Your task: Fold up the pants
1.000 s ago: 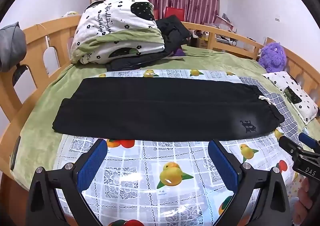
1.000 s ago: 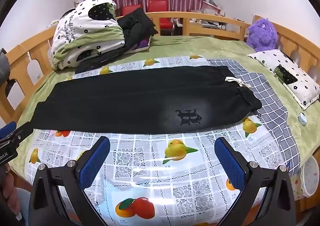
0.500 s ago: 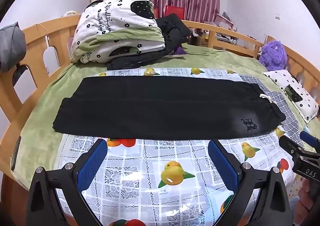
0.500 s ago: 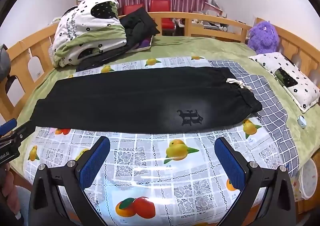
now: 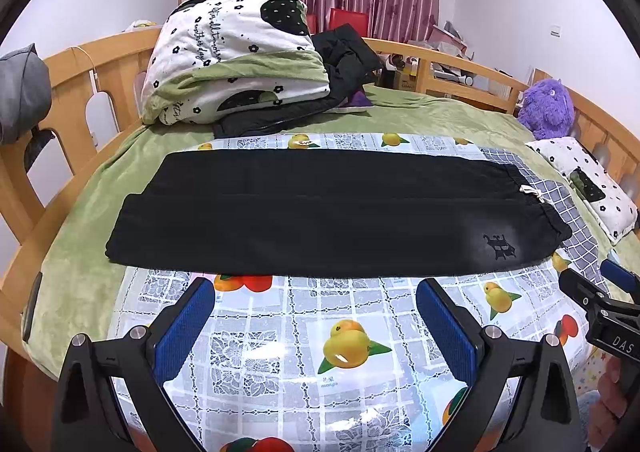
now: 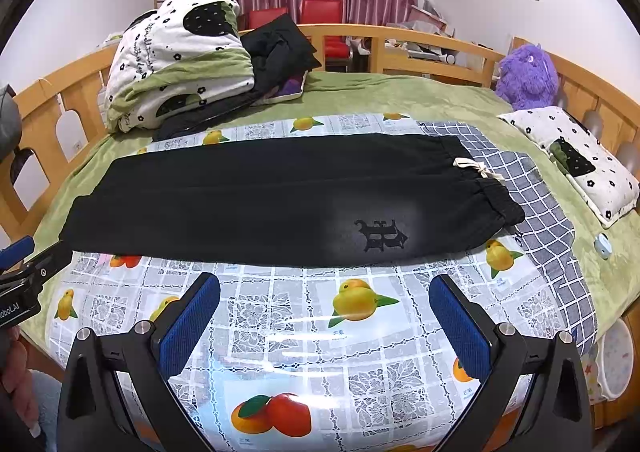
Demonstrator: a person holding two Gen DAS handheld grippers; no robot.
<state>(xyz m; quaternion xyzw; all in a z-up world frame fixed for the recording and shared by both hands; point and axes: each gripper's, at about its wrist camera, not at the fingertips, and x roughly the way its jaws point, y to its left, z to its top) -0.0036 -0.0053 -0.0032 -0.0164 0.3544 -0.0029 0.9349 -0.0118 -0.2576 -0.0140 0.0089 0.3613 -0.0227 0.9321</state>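
Black pants (image 5: 320,212) lie flat across the bed on a fruit-print plastic cloth (image 5: 320,332), folded lengthwise, waistband with white drawstring (image 5: 532,192) at the right, leg cuffs at the left. They also show in the right wrist view (image 6: 260,196), with a dark logo (image 6: 380,234) near the waistband. My left gripper (image 5: 316,324) is open and empty, above the cloth in front of the pants' near edge. My right gripper (image 6: 324,316) is open and empty, in front of the logo end. Its fingers (image 5: 580,288) show at the left view's right edge.
A folded white-and-green quilt (image 5: 236,56) and dark clothes (image 5: 344,52) are stacked at the back left. A purple plush toy (image 6: 526,76) and a flowered pillow (image 6: 576,160) lie at the right. Wooden rails (image 6: 420,40) ring the bed. A grey checked cloth (image 6: 540,204) lies under the waistband.
Both grippers have shifted slightly, so the views have drifted a little. The pants have not moved and both grippers stay open.
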